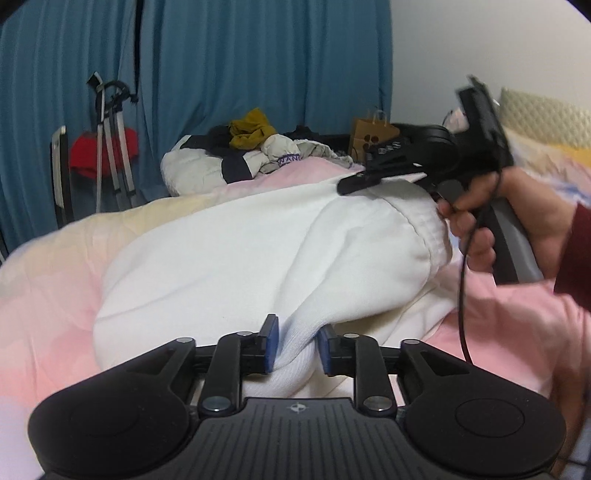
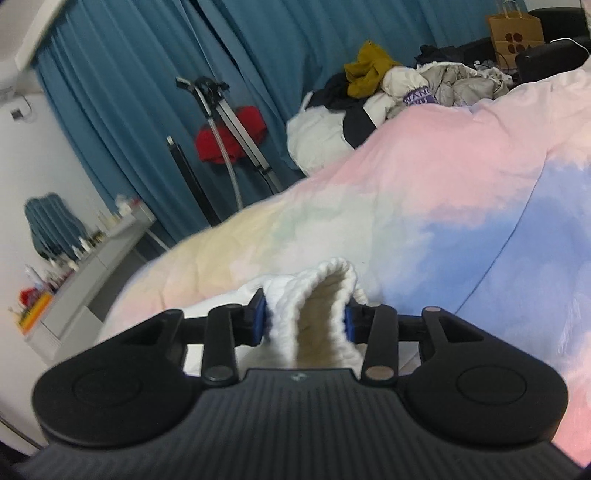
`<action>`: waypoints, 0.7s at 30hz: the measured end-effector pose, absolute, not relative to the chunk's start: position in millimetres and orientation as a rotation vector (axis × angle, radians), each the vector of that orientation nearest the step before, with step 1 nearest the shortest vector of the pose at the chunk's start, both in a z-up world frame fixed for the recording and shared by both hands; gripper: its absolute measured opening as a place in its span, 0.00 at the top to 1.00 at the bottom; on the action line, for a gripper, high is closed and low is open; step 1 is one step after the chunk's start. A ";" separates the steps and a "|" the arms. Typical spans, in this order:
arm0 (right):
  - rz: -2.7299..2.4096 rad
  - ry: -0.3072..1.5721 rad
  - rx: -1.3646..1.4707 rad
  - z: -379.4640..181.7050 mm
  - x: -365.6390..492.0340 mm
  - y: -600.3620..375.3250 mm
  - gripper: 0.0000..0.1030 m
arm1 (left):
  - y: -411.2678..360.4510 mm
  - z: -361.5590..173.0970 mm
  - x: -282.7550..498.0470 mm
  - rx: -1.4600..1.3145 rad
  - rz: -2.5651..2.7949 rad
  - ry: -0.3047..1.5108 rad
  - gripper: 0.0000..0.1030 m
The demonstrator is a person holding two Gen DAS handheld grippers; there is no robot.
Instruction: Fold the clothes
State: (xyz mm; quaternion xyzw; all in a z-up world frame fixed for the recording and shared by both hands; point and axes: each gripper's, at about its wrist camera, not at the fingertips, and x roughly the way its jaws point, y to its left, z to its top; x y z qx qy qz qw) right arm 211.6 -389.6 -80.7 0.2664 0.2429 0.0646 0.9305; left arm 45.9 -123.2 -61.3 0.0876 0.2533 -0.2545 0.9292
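White sweatshirt is pinched at ribbed edges by left gripper and right gripper, both nearly closed; a level fold-over seems called for next.

Left wrist view: low over bed, facing along jaws toward blue curtain; white garment fills near field just beyond jaws. Right wrist view: tilted, close above bed, same heading. Shared beyond jaws: curtain, clothes pile, paper bag, red item.
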 end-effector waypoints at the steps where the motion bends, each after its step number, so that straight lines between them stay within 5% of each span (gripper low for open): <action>1: 0.128 0.494 0.553 -77.8 204.8 -389.5 0.56 | -119.7 -57.2 48.2 0.168 -0.525 0.523 0.70; 4: 0.102 0.479 0.559 -66.3 186.4 -387.8 0.51 | -109.0 -46.1 50.9 0.127 -0.528 0.534 0.60; 9: 0.029 0.431 0.546 -50.3 141.3 -383.3 0.36 | -82.7 -23.2 45.2 0.009 -0.547 0.494 0.20; 12: 0.011 0.446 0.546 -48.1 123.6 -380.0 0.15 | -65.3 -12.1 47.6 -0.060 -0.535 0.486 0.16; 21: -0.020 0.701 0.501 -91.2 142.6 -361.7 0.17 | -6.9 -31.5 90.7 -0.271 -0.306 0.670 0.16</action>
